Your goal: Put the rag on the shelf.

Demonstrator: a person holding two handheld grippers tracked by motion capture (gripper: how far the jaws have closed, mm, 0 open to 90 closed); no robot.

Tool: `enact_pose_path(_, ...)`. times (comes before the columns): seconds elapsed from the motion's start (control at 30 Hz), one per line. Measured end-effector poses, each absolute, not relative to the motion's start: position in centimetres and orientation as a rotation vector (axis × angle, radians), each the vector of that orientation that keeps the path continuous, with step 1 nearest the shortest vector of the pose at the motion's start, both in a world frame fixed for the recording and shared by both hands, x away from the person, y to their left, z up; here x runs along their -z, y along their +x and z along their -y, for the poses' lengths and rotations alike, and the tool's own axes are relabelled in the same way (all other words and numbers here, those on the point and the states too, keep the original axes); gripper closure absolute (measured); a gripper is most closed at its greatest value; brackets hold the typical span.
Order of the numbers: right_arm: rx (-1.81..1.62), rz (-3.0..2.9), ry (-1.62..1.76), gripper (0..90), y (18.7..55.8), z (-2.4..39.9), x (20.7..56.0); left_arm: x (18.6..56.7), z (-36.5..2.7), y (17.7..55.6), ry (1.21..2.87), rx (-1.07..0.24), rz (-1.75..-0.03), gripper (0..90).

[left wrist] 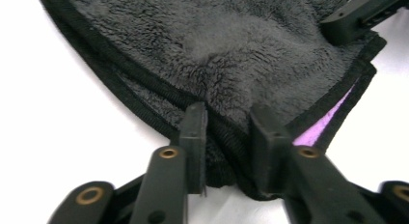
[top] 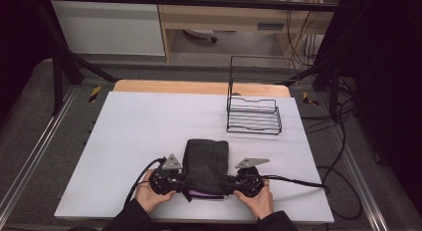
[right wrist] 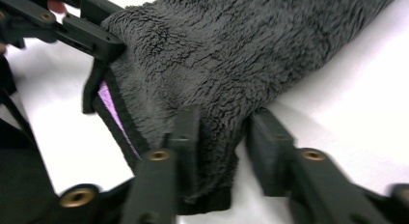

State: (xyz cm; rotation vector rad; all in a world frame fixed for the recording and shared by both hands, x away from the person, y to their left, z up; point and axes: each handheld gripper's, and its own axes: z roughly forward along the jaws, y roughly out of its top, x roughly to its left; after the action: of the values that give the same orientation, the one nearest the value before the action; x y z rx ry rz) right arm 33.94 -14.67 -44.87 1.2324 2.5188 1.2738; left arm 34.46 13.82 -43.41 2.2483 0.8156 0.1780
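A person sits at a white table (top: 149, 121) holding 2 handheld grippers. A folded dark grey fleece towel (top: 205, 164), with a purple label or lining peeking out at its near edge, lies near the front edge of the table, between the 2 grippers. A black wire rack (top: 253, 114) stands well apart, toward the far right of the table.

The left gripper (left wrist: 225, 122) is at the towel's near left corner; its fingers (left wrist: 194, 132) stand part open astride the hemmed edge, with no firm pinch visible. The right gripper (right wrist: 222, 130) is at the near right corner; its fingers (right wrist: 185, 132) are also part open, the fleece bunched between them and touching the left one.

The step in hand looks like taking or releasing both near corners during folding. A next move likely calls for both grippers closing evenly on all layers, then lifting together so the fold stays square.
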Motion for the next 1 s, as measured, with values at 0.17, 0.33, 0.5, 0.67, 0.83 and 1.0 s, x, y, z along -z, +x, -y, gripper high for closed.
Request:
enact_pose_path(0.17, -1.351, -2.419, 1.138, 34.7, 34.4, 15.5, 43.8, 42.0, -14.8, 34.5, 2.199, -0.222, -0.818, 50.7)
enact_pose_path(0.33, -1.394, -2.379, 1.121, 21.1, 35.1, 16.5, 43.4, 41.3, -15.8, 35.2, 2.169, -0.251, -0.838, 35.9)
enact_pose_path(0.5, -1.403, -2.380, 1.121, 12.5, 35.7, 17.3, 43.5, 41.4, -15.9, 35.8, 2.166, -0.247, -0.853, 21.0)
enact_pose_path(0.67, -1.400, -2.386, 1.122, 8.3, 36.1, 18.0, 43.7, 41.2, -16.0, 36.8, 2.164, -0.237, -0.870, 9.8)
enact_pose_path(0.83, -1.385, -2.367, 1.134, 7.3, 36.2, 18.6, 43.8, 40.5, -16.2, 38.2, 2.127, -0.255, -0.889, 8.8)
enact_pose_path(1.0, -1.366, -2.361, 1.129, 5.7, 36.1, 18.8, 43.7, 40.0, -15.9, 39.9, 2.102, -0.293, -0.920, 9.2)
